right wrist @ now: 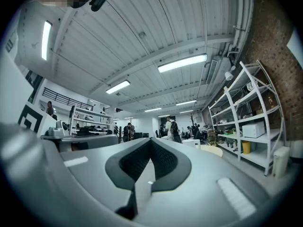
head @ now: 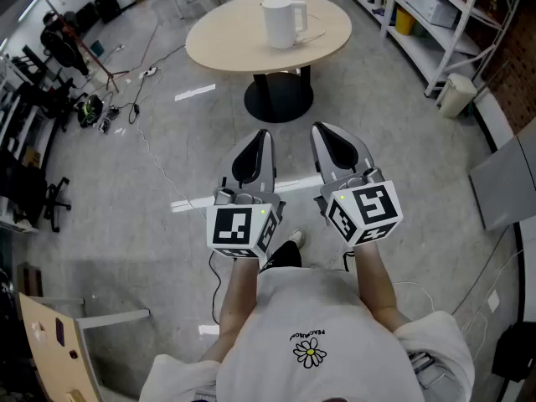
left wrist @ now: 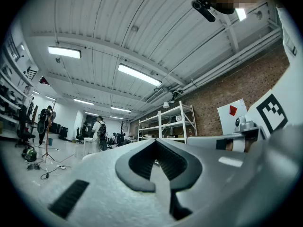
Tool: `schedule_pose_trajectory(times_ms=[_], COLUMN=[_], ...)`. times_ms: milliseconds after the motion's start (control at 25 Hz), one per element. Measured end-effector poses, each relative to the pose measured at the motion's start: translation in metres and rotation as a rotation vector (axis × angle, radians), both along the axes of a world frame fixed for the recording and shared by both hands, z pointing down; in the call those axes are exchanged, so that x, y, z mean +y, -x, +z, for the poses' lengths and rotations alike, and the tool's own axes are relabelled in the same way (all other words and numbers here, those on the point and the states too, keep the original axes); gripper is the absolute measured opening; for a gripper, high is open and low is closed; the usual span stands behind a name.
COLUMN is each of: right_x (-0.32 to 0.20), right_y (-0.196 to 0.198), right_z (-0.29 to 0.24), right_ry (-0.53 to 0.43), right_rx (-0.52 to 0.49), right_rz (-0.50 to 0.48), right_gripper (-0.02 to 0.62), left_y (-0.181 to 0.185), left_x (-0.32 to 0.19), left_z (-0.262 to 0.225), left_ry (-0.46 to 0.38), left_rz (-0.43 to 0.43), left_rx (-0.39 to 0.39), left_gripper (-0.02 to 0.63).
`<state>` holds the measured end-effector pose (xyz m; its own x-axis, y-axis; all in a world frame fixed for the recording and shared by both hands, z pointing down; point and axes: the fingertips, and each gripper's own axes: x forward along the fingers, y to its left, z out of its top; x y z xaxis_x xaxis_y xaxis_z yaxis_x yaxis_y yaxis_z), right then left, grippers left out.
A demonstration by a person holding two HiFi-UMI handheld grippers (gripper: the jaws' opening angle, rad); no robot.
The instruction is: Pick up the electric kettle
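A white electric kettle (head: 282, 22) with a handle on its right stands upright on a round beige table (head: 226, 44) far ahead of me. My left gripper (head: 264, 134) and right gripper (head: 318, 129) are side by side over the floor, well short of the table, both shut with nothing between the jaws. In the left gripper view the left gripper (left wrist: 155, 142) points slightly upward at the ceiling and room. The right gripper (right wrist: 150, 141) does the same in its view, with the kettle (right wrist: 195, 143) and table edge (right wrist: 214, 150) small beyond it.
The table stands on a black pedestal base (head: 278, 99). White metal shelving (head: 435, 23) lines the right wall, with a white bin (head: 456, 95) beside it. Cables and equipment (head: 100, 107) lie on the floor at left. People stand far off (left wrist: 99, 131) in the room.
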<state>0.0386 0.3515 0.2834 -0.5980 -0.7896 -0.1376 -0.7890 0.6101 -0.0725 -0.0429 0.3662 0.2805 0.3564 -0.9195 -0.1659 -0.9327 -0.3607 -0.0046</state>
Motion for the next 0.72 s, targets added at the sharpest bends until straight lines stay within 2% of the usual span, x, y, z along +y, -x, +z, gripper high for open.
schedule_pose_trajectory(times_ms=[560,720], right_x=[0.008,0.014], right_y=[-0.035,-0.043], right_z=[0.004,0.006], right_ry=[-0.01,-0.015], right_rx=[0.029,0.028], right_rz=[0.037,0.021], right_gripper=[0.006,0.006], left_y=[-0.018,-0.022], left_x=[0.008,0.015], left_z=[0.009,0.013], left_ry=[0.017,0.021], left_rz=[-0.007,-0.012], left_rx=[0.033,0.04], left_gripper=[0.002,0.002])
